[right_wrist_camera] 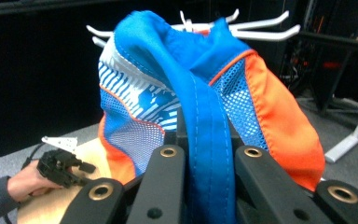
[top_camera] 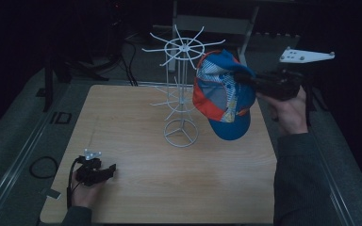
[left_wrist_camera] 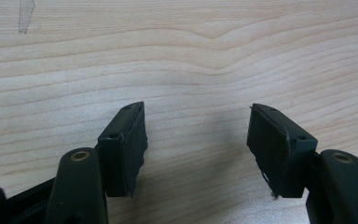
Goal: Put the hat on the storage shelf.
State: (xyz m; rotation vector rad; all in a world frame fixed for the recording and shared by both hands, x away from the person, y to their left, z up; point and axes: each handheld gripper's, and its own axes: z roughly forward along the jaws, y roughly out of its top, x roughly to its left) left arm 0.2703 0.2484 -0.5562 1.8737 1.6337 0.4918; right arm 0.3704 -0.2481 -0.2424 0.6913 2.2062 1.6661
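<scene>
1 cap [top_camera: 224,96] in right gripper [top_camera: 245,77] jaws

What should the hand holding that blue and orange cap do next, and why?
Probably ease the cap a little further toward the white wire rack and over a top prong. The right gripper is shut on the cap, which hangs beside the upper ring and is not yet hooked on it.

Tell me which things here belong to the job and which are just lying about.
In use: cap, held in the right gripper; white wire rack beside it.

Lying about: left gripper, open, resting on the table; black cable loop on the floor.
</scene>
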